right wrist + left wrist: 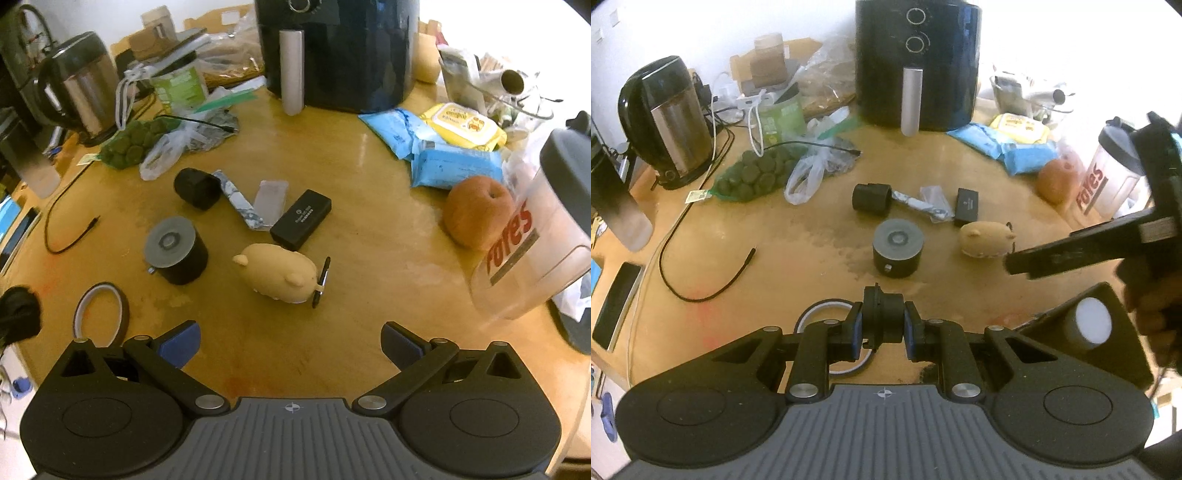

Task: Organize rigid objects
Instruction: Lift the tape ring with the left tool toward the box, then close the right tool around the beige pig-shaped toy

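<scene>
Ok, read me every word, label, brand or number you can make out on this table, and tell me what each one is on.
"Fores", or close to it, in red letters: on the clear shaker bottle; the first letter is uncertain.
Yellow wipes pack: printed label, too blurred to read.
Black box: small white logo and lines, too small to read.
Green tub: label text, unreadable.
Blue packs: print unreadable.
Air fryer: two dials, no legible markings.

Air fryer (918, 62) stands at the table's (812, 258) far edge. Kettle (665, 118) at the far left corner, netted bag of green produce (757, 173) beside it. Wipe packs (454, 147), an apple (476, 218) and a shaker bottle (535, 251) crowd the right edge.
</scene>
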Available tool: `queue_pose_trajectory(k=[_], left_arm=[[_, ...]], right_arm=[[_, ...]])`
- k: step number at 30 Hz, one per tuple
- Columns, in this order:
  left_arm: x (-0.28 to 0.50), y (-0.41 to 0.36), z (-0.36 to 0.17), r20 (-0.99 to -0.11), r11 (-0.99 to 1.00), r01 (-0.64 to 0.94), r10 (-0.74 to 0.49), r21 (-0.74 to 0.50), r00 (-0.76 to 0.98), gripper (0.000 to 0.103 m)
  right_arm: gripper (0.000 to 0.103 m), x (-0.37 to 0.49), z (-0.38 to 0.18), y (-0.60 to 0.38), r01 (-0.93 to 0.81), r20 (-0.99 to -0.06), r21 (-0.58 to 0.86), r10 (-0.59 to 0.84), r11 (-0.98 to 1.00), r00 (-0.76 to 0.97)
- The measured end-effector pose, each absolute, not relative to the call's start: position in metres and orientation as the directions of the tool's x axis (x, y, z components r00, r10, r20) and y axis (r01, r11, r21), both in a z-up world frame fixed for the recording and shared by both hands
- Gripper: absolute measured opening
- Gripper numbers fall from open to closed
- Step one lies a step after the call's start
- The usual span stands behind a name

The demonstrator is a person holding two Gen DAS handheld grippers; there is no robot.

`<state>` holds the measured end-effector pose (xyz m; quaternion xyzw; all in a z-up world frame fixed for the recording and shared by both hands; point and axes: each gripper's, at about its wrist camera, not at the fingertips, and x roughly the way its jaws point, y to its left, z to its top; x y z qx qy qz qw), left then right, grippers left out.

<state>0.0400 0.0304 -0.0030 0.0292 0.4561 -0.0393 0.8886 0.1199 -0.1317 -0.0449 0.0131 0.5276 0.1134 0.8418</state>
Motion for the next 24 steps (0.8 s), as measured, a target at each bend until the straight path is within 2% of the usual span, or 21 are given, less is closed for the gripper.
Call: queue_pose_trajectory(k=[24], left_arm=[[0.01, 0.05, 0.0, -0.824, 1.0, 0.008, 0.006, 0.013, 0.567, 0.022]], right_arm=[[0.102, 0.173, -0.091, -0.096, 0.115, -0.91, 0.109, 0.053, 0.987, 0.411]])
